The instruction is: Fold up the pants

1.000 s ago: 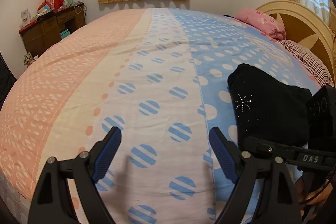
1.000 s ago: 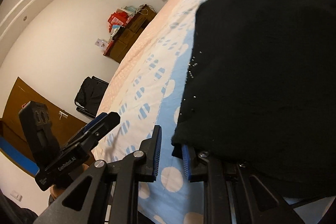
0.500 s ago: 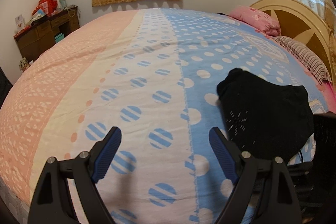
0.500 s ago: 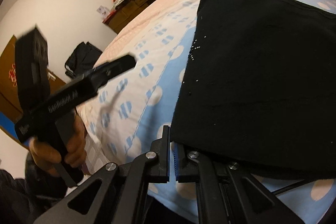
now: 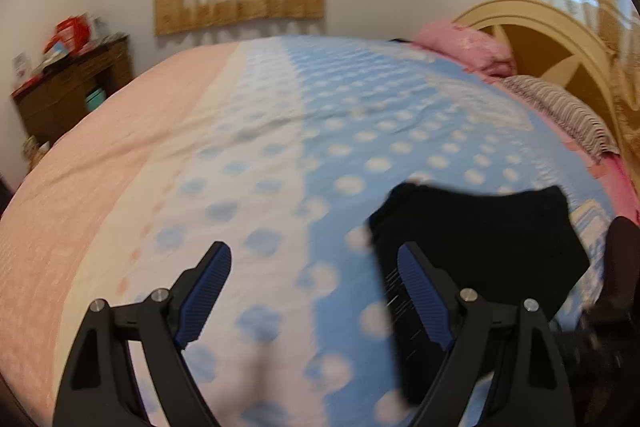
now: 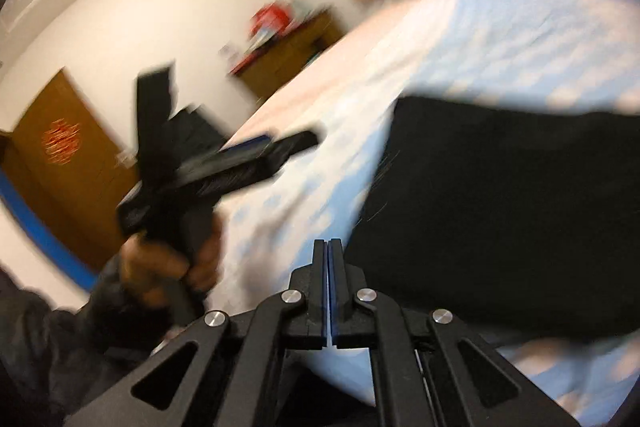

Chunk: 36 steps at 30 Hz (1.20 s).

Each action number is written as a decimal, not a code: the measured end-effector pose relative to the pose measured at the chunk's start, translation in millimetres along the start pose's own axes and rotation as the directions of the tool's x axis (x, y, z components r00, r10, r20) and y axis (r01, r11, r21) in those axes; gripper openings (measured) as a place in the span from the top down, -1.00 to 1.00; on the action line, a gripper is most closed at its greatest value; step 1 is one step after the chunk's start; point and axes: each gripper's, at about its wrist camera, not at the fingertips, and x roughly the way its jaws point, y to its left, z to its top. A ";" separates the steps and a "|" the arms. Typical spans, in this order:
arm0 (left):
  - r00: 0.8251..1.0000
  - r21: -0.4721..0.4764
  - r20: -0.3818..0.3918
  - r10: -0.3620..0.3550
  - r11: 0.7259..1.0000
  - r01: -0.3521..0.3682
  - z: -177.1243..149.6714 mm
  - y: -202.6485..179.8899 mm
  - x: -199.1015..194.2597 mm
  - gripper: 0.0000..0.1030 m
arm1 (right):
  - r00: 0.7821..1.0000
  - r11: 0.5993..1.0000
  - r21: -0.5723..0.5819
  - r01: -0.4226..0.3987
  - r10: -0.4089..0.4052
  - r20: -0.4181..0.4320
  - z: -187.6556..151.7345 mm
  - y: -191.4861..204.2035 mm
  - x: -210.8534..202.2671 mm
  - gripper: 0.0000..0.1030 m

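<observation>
The folded black pants (image 5: 480,247) lie as a compact dark bundle on the blue dotted part of the bedspread, right of my left gripper. They fill the right half of the right wrist view (image 6: 500,211). My left gripper (image 5: 312,287) is open and empty, held above the bed to the left of the pants. It also shows in the right wrist view (image 6: 256,155), blurred, in a hand. My right gripper (image 6: 328,259) is shut with its fingers pressed together, empty, just off the pants' near left edge.
The bedspread (image 5: 200,187) has pink, white and blue bands. A pink pillow (image 5: 464,43) and a striped one (image 5: 560,111) lie by the cream headboard (image 5: 560,39). A wooden dresser (image 5: 68,83) stands at the far left. A brown door (image 6: 52,163) is at the left.
My right gripper has closed fully and come off the pants' edge, pulling back from the bed. The left gripper has drawn back and stays open. Both views are motion blurred.
</observation>
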 end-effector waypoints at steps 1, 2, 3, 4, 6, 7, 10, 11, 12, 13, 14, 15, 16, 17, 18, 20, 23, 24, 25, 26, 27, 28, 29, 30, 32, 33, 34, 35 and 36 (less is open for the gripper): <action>1.000 0.013 0.002 -0.009 1.000 0.009 4.4 -7.4 2.9 -0.71 | 0.998 0.998 0.008 0.062 -0.062 0.006 1.9 -8.7 2.8 0.98; 1.000 0.028 0.001 -0.012 1.000 0.012 9.7 -16.5 7.5 -0.71 | 0.995 0.995 0.017 0.097 -0.096 -0.008 0.9 -15.9 8.2 0.98; 1.000 0.042 -0.005 -0.006 0.999 0.007 17.0 -28.1 15.1 -0.71 | 0.994 0.994 0.026 0.106 -0.105 -0.040 -3.1 -20.9 15.4 0.98; 1.000 0.043 -0.014 -0.003 0.999 0.004 21.3 -34.4 21.1 -0.71 | 0.988 0.993 0.037 0.113 -0.108 -0.113 -13.7 -25.3 28.4 0.98; 0.998 0.039 -0.059 -0.011 0.999 0.013 27.8 -46.3 40.3 -0.71 | 0.987 0.994 0.062 0.090 -0.080 -0.142 -30.0 -28.6 33.3 0.97; 0.997 0.038 -0.078 -0.006 0.999 0.009 28.4 -49.0 48.4 -0.71 | 0.987 0.995 0.079 0.060 -0.048 -0.153 -35.3 -29.0 30.6 0.97; 0.987 0.030 -0.154 0.052 0.998 -0.048 25.6 -47.1 75.4 -0.71 | 0.983 0.996 0.069 0.060 -0.047 -0.178 -36.1 -29.7 11.8 0.98; 0.982 0.019 -0.176 0.063 0.998 -0.060 24.3 -43.8 80.1 -0.71 | 0.989 0.996 0.065 0.064 -0.055 -0.135 -30.7 -30.8 -1.0 0.98; 0.979 -0.017 -0.194 0.063 0.998 -0.067 23.4 -35.8 81.6 -0.71 | 0.995 0.996 0.057 0.075 -0.071 -0.070 -21.1 -34.2 -19.0 0.98; 0.981 -0.049 -0.189 0.050 0.997 -0.060 23.1 -30.1 78.2 -0.71 | 0.995 0.994 0.048 0.099 -0.099 -0.016 -12.5 -38.1 -34.1 0.98; 0.983 -0.076 -0.177 0.041 0.996 -0.055 22.3 -25.5 73.2 -0.71 | 0.989 0.989 0.040 0.143 -0.144 0.042 -0.7 -46.0 -49.5 0.98; 0.986 -0.098 -0.160 0.042 0.994 -0.058 22.4 -21.1 67.3 -0.71 | 0.977 0.981 0.037 0.191 -0.194 0.089 9.8 -52.7 -59.6 0.98; 0.989 -0.109 -0.141 0.054 0.992 -0.070 22.8 -17.6 61.2 -0.71 | 0.959 0.968 0.040 0.248 -0.251 0.129 21.5 -62.3 -67.2 0.98; 0.990 -0.114 -0.124 0.069 0.990 -0.083 23.3 -15.8 57.3 -0.72 | 0.939 0.951 0.054 0.303 -0.308 0.150 32.5 -73.3 -70.5 0.98; 0.990 -0.114 -0.115 0.077 0.989 -0.090 24.4 -15.4 57.5 -0.75 | 0.925 0.938 0.071 0.340 -0.347 0.155 40.8 -85.0 -70.5 0.98; 0.987 -0.090 -0.125 0.098 0.990 -0.109 25.6 -18.0 64.6 -0.77 | 0.910 0.920 0.096 0.379 -0.389 0.141 52.0 -108.8 -60.7 0.97; 0.966 -0.058 -0.179 0.187 0.978 -0.200 20.9 -19.7 91.0 -0.77 | 0.883 0.879 0.129 0.460 -0.468 0.042 44.3 -150.0 -29.6 0.98; 0.960 -0.059 -0.195 0.200 0.975 -0.215 19.5 -17.8 96.5 -0.77 | 0.895 0.897 0.151 0.416 -0.433 0.108 39.3 -156.5 -35.9 0.97; 0.953 -0.067 -0.219 0.211 0.971 -0.230 15.9 -15.1 105.7 -0.78 | 0.904 0.908 0.177 0.380 -0.405 0.135 36.4 -163.5 -40.5 0.98; 0.951 -0.083 -0.227 0.208 0.969 -0.232 14.2 -12.8 109.3 -0.78 | 0.913 0.913 0.201 0.355 -0.385 0.138 36.7 -167.4 -42.7 0.98; 0.953 -0.108 -0.227 0.199 0.968 -0.227 13.3 -9.6 110.9 -0.78 | 0.918 0.914 0.217 0.344 -0.376 0.128 38.1 -171.2 -45.9 0.98; 0.954 -0.123 -0.233 0.186 0.968 -0.219 14.0 -6.9 111.8 -0.78 | 0.924 0.912 0.242 0.332 -0.366 0.112 41.8 -172.6 -51.0 0.98; 0.955 -0.128 -0.237 0.177 0.969 -0.211 14.9 -5.6 111.0 -0.78 | 0.925 0.910 0.259 0.325 -0.363 0.114 43.6 -171.1 -57.8 0.98; 0.959 -0.128 -0.230 0.167 0.971 -0.200 16.6 -3.9 106.2 -0.78 | 0.922 0.909 0.265 0.320 -0.363 0.132 39.5 -164.0 -68.5 0.97; 0.966 -0.127 -0.203 0.162 0.973 -0.191 17.1 -1.8 95.3 -0.78 | 0.914 0.913 0.261 0.313 -0.364 0.180 30.3 -147.7 -83.1 0.97; 0.969 -0.127 -0.185 0.164 0.974 -0.189 16.6 -0.4 87.9 -0.78 | 0.911 0.912 0.266 0.314 -0.368 0.185 26.7 -141.8 -86.0 0.93; 0.972 -0.131 -0.167 0.165 0.974 -0.187 15.0 1.3 79.3 -0.80 | 0.911 0.908 0.280 0.313 -0.370 0.182 24.5 -139.8 -93.0 0.77; 0.974 -0.137 -0.157 0.161 0.974 -0.183 14.0 2.0 74.0 -0.81 | 0.911 0.905 0.292 0.310 -0.371 0.183 18.2 -137.3 -99.5 0.60; 0.977 -0.152 -0.146 0.155 0.972 -0.177 11.3 3.7 65.7 -0.84 | 0.907 0.900 0.307 0.309 -0.376 0.188 13.0 -135.3 -100.6 0.08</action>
